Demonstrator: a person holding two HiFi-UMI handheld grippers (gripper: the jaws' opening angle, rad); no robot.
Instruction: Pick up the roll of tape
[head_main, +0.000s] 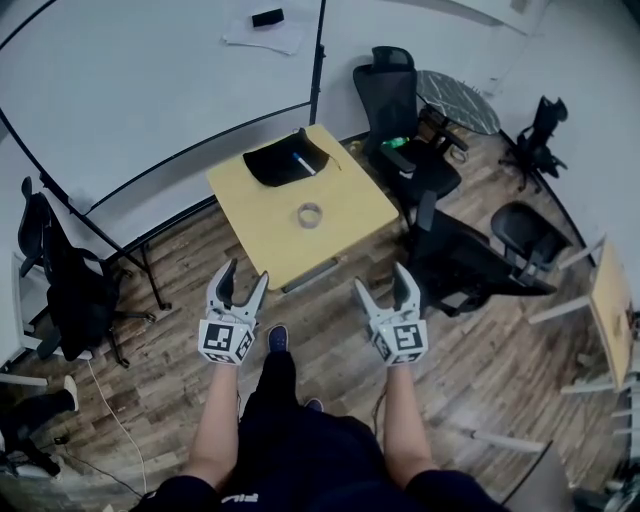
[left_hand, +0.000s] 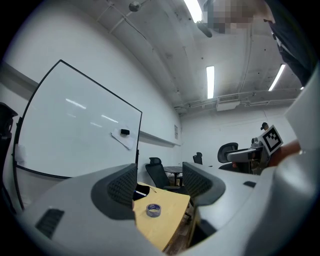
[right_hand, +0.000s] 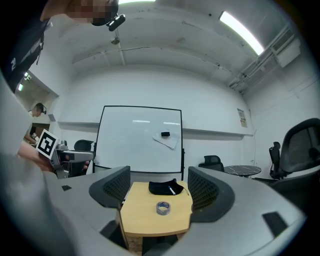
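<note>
"Where's the roll of tape (head_main: 310, 214)?"

"Lying flat near the middle of the yellow tabletop (head_main: 262, 240), just in front of a black pouch (head_main: 280, 165) with a pen (head_main: 304, 164) in it."

"And the claws?"

"The left claw (head_main: 246, 274) and right claw (head_main: 381, 279) hang over the wooden floor (head_main: 480, 360), well short of the tabletop. Both have their jaws spread apart, gripping nothing."

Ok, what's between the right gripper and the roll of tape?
Only wood floor and bare tabletop separate the right gripper from the roll of tape, seen in the head view.
</note>
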